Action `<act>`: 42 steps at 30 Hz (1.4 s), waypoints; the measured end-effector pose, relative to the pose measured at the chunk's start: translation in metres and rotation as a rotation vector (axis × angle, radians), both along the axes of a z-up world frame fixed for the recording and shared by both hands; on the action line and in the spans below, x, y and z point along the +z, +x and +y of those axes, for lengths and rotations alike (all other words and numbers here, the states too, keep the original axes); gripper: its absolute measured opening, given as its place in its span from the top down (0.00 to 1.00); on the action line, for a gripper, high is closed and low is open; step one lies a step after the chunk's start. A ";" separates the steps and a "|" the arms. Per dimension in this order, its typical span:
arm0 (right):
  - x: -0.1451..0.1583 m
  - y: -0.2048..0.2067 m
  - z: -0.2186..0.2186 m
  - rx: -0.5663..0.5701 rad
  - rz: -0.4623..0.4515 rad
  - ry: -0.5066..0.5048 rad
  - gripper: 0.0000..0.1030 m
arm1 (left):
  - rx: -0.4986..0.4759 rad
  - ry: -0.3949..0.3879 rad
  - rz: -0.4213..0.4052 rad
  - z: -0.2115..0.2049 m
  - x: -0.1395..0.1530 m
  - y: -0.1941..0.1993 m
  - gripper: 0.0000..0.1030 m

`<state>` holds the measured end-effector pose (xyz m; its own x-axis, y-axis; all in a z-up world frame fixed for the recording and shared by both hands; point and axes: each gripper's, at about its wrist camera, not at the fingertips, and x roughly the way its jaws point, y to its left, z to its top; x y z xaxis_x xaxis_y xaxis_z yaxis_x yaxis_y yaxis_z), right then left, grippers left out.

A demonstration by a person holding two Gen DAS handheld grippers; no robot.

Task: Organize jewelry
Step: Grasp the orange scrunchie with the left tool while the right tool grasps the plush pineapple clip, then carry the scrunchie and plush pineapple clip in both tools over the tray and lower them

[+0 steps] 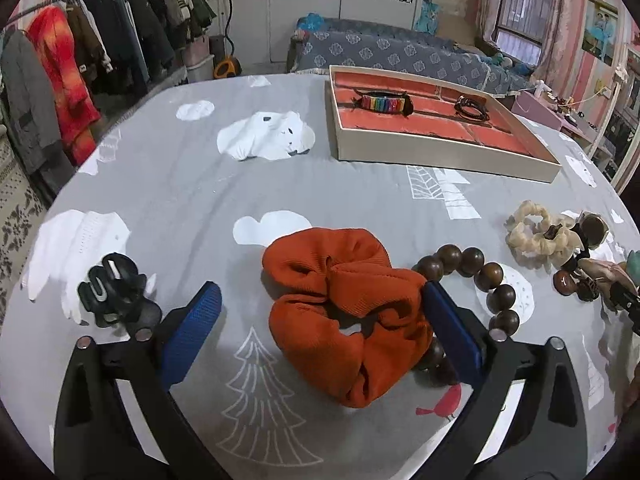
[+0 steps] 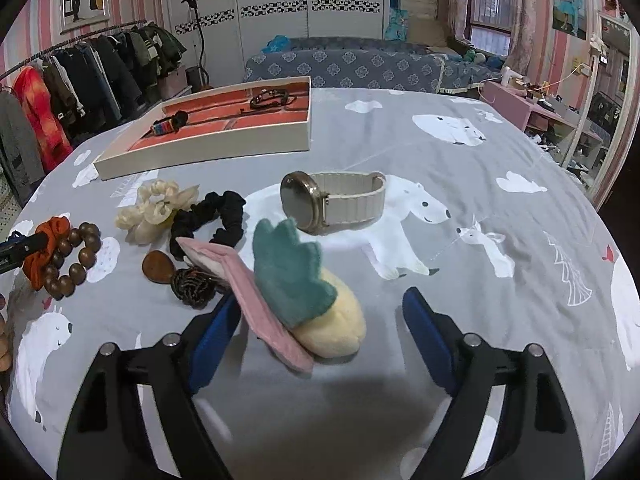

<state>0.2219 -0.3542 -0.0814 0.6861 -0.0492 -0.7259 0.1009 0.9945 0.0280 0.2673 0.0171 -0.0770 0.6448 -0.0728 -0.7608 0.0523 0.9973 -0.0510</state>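
An orange scrunchie (image 1: 344, 312) lies on the grey bedsheet between the blue pads of my left gripper (image 1: 320, 290), which is open; the right pad (image 1: 452, 332) is at its edge. A brown wooden bead bracelet (image 1: 480, 276) curls behind that pad. My right gripper (image 2: 322, 298) stands open around a plush pineapple clip (image 2: 316, 304) with a teal top, and a pink clip (image 2: 260, 304) leans against it. Beyond them lies a white-strapped watch (image 2: 332, 200). The cream tray (image 1: 440, 160) with a red lining holds a rainbow bracelet (image 1: 382, 102) and a black cord bracelet (image 1: 472, 106).
A black claw clip (image 1: 110, 292) lies left of the left gripper. A cream scrunchie (image 2: 156, 208), a black scrunchie (image 2: 212, 216) and small brown pieces (image 2: 158, 266) lie between the two grippers. Clothes hang on a rack (image 1: 80, 60) to the left.
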 end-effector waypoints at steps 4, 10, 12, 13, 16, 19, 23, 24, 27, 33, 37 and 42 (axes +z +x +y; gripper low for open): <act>-0.003 0.002 -0.002 0.011 0.014 0.023 0.49 | -0.028 -0.026 0.031 -0.002 -0.006 0.003 0.30; -0.001 0.000 0.002 0.027 0.006 0.019 0.57 | -0.037 -0.039 0.047 -0.002 -0.009 0.002 0.55; 0.000 -0.001 0.001 0.027 0.002 0.021 0.59 | -0.038 -0.049 0.048 -0.002 -0.009 0.001 0.60; 0.000 -0.002 0.001 0.028 0.001 0.023 0.60 | -0.037 -0.045 0.043 -0.002 -0.008 0.000 0.61; 0.003 -0.004 0.000 0.024 -0.010 0.012 0.61 | -0.036 -0.028 0.029 -0.004 -0.007 -0.003 0.67; 0.008 -0.009 -0.002 0.017 -0.023 0.008 0.62 | -0.038 -0.030 0.019 -0.003 -0.005 -0.005 0.73; 0.018 -0.015 -0.009 0.007 -0.047 0.019 0.62 | -0.041 -0.041 -0.011 -0.001 0.002 -0.009 0.75; 0.021 -0.016 -0.011 0.005 -0.055 0.020 0.62 | -0.042 -0.040 -0.015 -0.001 0.003 -0.009 0.75; 0.030 -0.019 -0.014 -0.002 -0.078 0.023 0.62 | -0.044 -0.054 -0.028 0.000 0.007 -0.010 0.76; 0.041 -0.013 -0.015 -0.019 -0.112 0.038 0.62 | -0.053 -0.071 -0.085 0.001 0.025 -0.009 0.77; 0.050 0.000 -0.012 -0.032 -0.135 0.055 0.62 | -0.057 -0.081 -0.121 -0.004 0.045 0.002 0.76; 0.073 0.031 -0.008 -0.048 -0.193 0.081 0.62 | -0.078 -0.073 -0.185 -0.020 0.070 0.023 0.76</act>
<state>0.2531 -0.3617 -0.0082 0.8112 -0.0324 -0.5838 0.1334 0.9824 0.1308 0.2903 -0.0032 -0.0066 0.7630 -0.1787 -0.6212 0.1443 0.9839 -0.1059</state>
